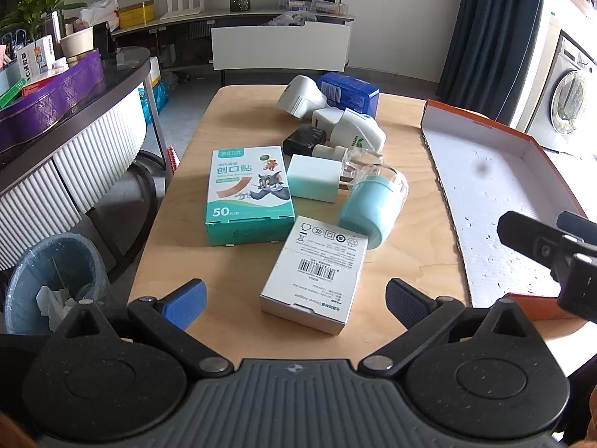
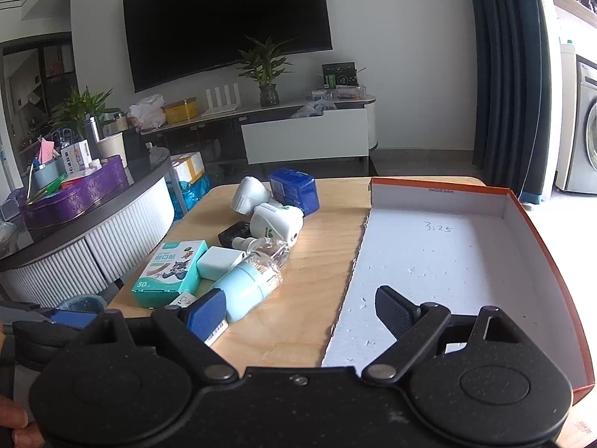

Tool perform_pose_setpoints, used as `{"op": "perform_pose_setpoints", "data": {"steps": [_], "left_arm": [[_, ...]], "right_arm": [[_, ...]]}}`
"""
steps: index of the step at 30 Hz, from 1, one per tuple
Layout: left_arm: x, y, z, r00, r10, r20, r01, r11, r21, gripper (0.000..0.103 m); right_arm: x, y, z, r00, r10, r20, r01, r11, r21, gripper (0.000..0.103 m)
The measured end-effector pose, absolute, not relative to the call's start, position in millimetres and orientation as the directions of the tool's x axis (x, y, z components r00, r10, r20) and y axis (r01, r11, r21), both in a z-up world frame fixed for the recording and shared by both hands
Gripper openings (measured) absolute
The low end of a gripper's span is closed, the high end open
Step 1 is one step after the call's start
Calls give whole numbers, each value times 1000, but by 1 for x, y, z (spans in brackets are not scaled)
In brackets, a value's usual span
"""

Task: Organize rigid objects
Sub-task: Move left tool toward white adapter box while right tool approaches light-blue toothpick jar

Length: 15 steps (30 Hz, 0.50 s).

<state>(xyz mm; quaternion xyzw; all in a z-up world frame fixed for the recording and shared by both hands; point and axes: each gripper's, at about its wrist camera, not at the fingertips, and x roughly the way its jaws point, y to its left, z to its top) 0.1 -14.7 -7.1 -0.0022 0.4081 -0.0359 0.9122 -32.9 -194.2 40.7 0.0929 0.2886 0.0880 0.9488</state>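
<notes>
Orange on the outside and white inside, the big flat box sits at the right side of the wooden table, and nothing is in it yet. I will use this box as my marker for where things are.

All the small hard things are piled to the left of the box. The white carton with the barcode is nearest the left claw. Past it lie the green plaster box with the cat picture, the pale blue bottle on its side, and a small mint cube. Further away are white plugs, a black charger and a dark blue box.

The left claw is wide and holds nothing; the barcode carton lies between its two tips. The right claw is wide too, holding nothing, and hangs over the near left edge of the orange box.

Here is what I think could go wrong. The blue bottle is round and touches the carton's far corner, so a bump could roll it away across the table. The carton is smooth, so a crooked pinch could make it slip. The pile is tight, so a tip could knock a neighbour.
</notes>
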Motion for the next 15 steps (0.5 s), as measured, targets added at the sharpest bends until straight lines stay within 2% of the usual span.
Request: {"op": "perform_pose_setpoints", "data": {"steps": [15], "left_arm": [[9, -19, -19, 640, -66, -766, 72, 997, -25, 103]], "right_arm": [[-25, -191, 33, 803, 227, -551, -139, 970, 198, 102]]}}
